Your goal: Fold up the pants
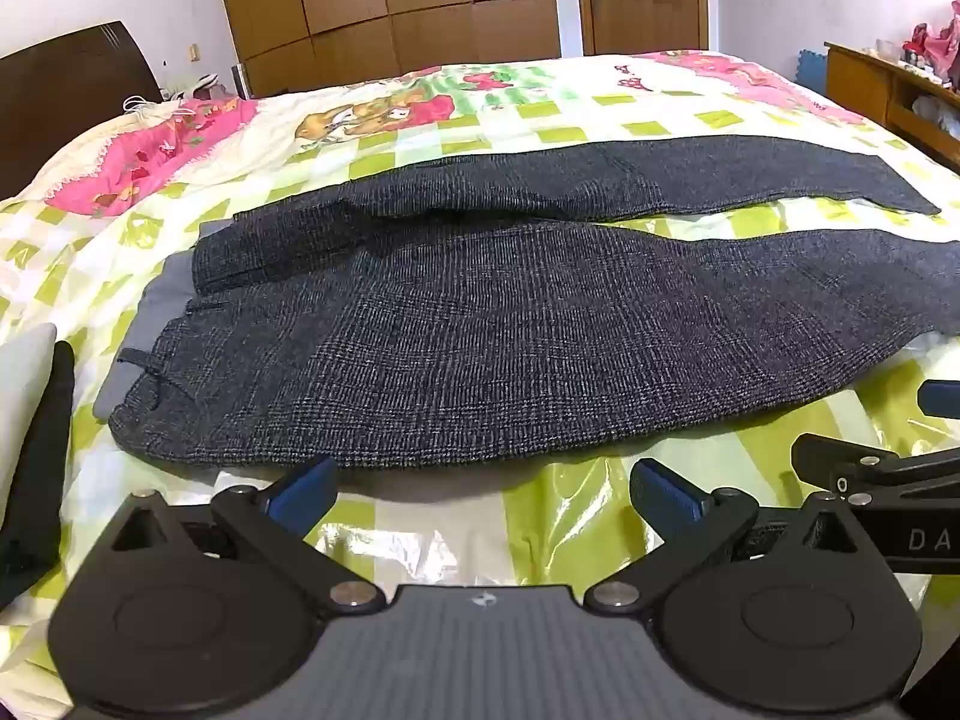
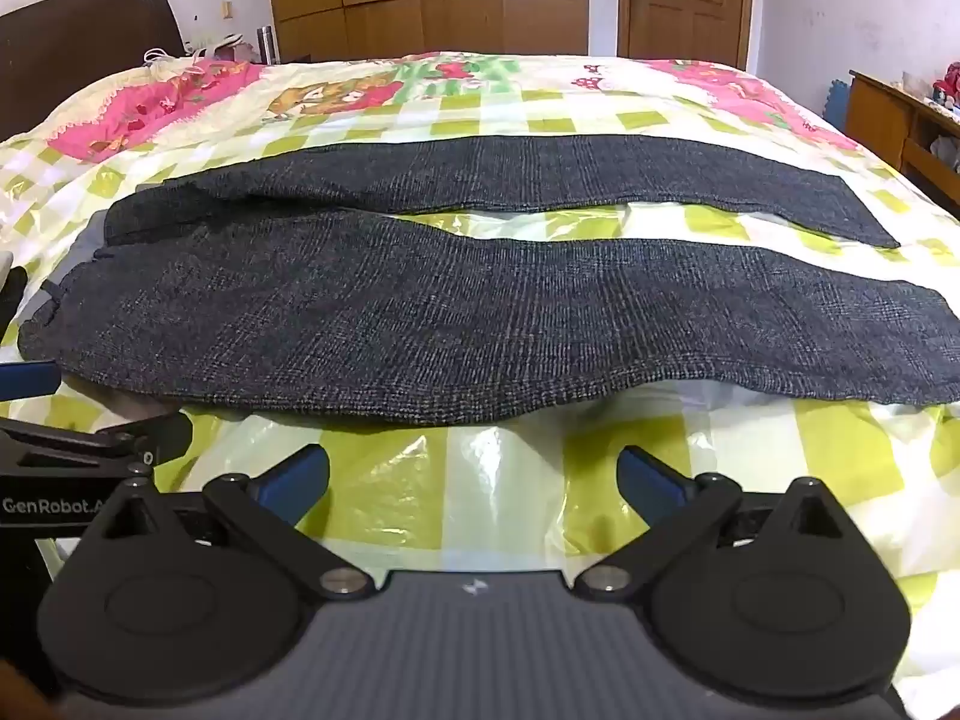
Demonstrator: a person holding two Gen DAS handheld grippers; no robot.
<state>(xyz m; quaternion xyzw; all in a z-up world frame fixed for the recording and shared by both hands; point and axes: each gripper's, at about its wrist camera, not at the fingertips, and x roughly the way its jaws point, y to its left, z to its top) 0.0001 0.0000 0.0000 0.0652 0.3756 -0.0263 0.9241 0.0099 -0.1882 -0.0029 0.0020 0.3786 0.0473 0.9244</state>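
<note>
Dark grey checked pants (image 1: 480,324) lie flat across the bed, waist at the left, both legs running right with a gap between them. They also show in the right wrist view (image 2: 456,324). My left gripper (image 1: 483,492) is open and empty, just short of the pants' near edge by the waist and hip. My right gripper (image 2: 474,477) is open and empty, a little short of the near leg's edge. Each gripper shows at the other view's side edge: the right one (image 1: 882,462), the left one (image 2: 90,420).
The bed (image 2: 540,108) has a green-checked and pink cartoon sheet under clear plastic. A dark headboard (image 1: 72,78) stands at the left. A wooden shelf unit (image 1: 888,90) stands at the right. A wardrobe and door are behind. Dark and white cloth (image 1: 36,420) lies at the left edge.
</note>
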